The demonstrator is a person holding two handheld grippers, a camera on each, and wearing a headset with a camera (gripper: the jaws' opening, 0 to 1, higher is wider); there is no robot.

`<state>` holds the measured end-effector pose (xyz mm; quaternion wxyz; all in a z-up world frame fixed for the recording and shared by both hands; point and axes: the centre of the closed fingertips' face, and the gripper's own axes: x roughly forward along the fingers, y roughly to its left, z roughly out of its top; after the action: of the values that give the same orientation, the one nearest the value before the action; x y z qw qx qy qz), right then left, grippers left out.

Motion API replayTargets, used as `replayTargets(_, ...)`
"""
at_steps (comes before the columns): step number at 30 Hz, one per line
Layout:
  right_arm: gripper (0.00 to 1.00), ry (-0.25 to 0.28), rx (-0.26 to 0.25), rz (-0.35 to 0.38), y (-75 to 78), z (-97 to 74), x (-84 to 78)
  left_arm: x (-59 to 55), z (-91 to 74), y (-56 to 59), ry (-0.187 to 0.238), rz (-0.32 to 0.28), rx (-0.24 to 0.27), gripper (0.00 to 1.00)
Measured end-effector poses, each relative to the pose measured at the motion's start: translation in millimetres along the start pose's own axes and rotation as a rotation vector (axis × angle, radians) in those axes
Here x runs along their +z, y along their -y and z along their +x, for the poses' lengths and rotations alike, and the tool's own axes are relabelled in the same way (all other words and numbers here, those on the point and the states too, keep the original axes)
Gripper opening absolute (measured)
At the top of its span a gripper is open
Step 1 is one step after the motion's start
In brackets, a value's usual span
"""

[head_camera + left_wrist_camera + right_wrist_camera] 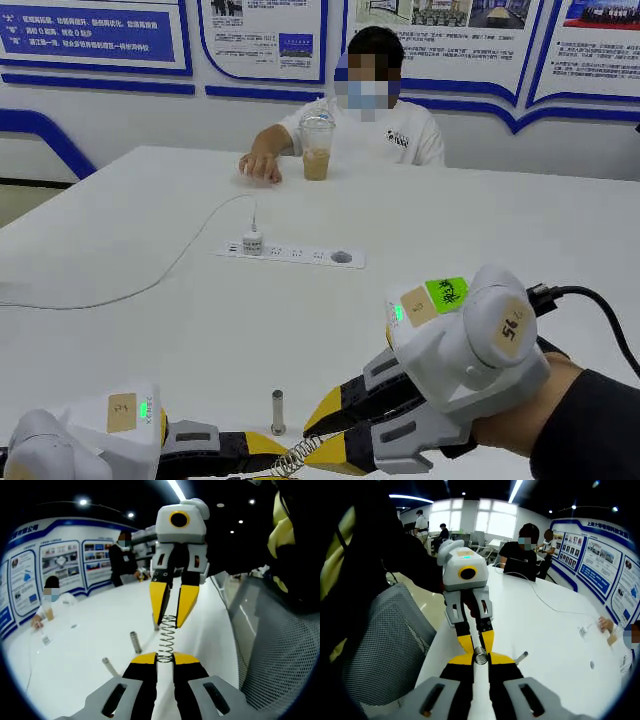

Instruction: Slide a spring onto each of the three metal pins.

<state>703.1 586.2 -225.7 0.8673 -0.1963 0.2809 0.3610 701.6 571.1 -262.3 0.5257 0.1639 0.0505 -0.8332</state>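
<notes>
A coiled metal spring (pixel 295 458) stretches between my two grippers just above the white table (pixel 450 230). My left gripper (pixel 272 452) is shut on one end of the spring (pixel 166 637). My right gripper (pixel 318 442) is shut on the other end (pixel 480 655), and it faces me in the left gripper view (pixel 169 624). In the right gripper view my own jaws (pixel 480 659) meet the left gripper (pixel 476 644) at the spring. One bare metal pin (pixel 278 412) stands upright just behind the spring. Two pins (pixel 135 642) (pixel 106 664) stand left of it, and one pin (pixel 521 657) leans to the right.
A white power strip (pixel 290 253) with a plugged-in adapter and a long cable lies mid-table. A seated person with a drink cup (pixel 317 150) is at the far edge. A grey mesh chair (pixel 380 645) stands beside the table's near edge.
</notes>
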Motion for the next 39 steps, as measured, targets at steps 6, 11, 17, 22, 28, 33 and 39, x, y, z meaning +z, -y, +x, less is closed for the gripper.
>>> replayTargets(6, 0.11, 0.004, -0.003, -0.015, -0.6, 1.1, 6.7, 1.0, 1.0, 0.3, 0.005, 0.000, 0.000, 0.11)
replayTargets(11, 0.11, 0.009, -0.002, -0.027, -1.8, 3.9, 11.4, 1.0, 2.5, 1.6, 0.005, 0.001, -0.004, 0.11)
replayTargets(17, 0.11, 0.009, -0.001, -0.043, -2.3, 6.1, 15.8, 1.5, 2.6, 1.1, 0.009, 0.003, -0.004, 0.11)
replayTargets(22, 0.11, 0.003, 0.000, -0.055, -3.5, 6.8, 16.6, 2.0, 4.2, 1.6, 0.010, 0.008, -0.005, 0.11)
replayTargets(28, 0.11, -0.007, 0.001, -0.066, -4.7, 7.2, 15.4, 1.8, 6.2, 3.2, 0.006, 0.016, -0.010, 0.11)
replayTargets(33, 0.11, -0.019, 0.005, -0.068, -6.9, 8.0, 12.8, -0.2, 8.1, 5.4, 0.000, 0.026, -0.014, 0.11)
replayTargets(39, 0.12, -0.036, 0.022, -0.060, -13.0, 11.6, 3.7, -9.2, 13.1, 12.8, -0.017, 0.037, -0.033, 0.11)
